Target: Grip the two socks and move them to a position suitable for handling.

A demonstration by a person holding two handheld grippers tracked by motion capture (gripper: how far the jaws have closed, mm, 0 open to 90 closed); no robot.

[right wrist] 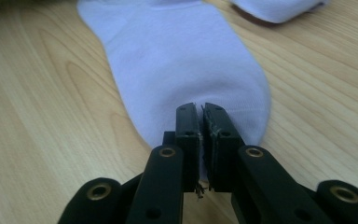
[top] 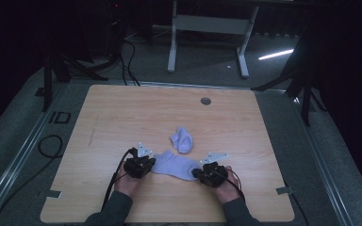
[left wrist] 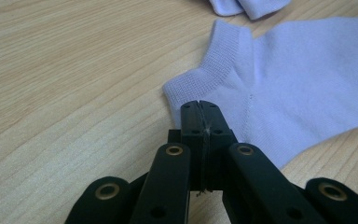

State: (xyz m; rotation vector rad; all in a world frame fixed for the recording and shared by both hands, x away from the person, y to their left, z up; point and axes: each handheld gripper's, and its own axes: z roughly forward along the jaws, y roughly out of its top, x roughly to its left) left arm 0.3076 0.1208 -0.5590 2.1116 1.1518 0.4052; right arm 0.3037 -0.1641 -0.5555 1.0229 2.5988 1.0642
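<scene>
A pale lilac sock (top: 172,165) lies flat on the wooden table (top: 122,117) between my two grippers. My left gripper (top: 151,164) is at its cuff end. In the left gripper view the jaws (left wrist: 199,105) are pressed together over the ribbed cuff edge of the sock (left wrist: 298,93), pinching the fabric. My right gripper (top: 196,173) is at the toe end. In the right gripper view its jaws (right wrist: 200,108) stand a narrow slit apart above the rounded toe of the sock (right wrist: 182,60), and the pads do not press on it.
A second lilac sock (top: 182,139), bunched up, lies just beyond the flat one; its edge shows at the top of both gripper views (left wrist: 247,7) (right wrist: 279,9). A round cable hole (top: 205,100) sits near the table's far edge. Black cables trail off the near left.
</scene>
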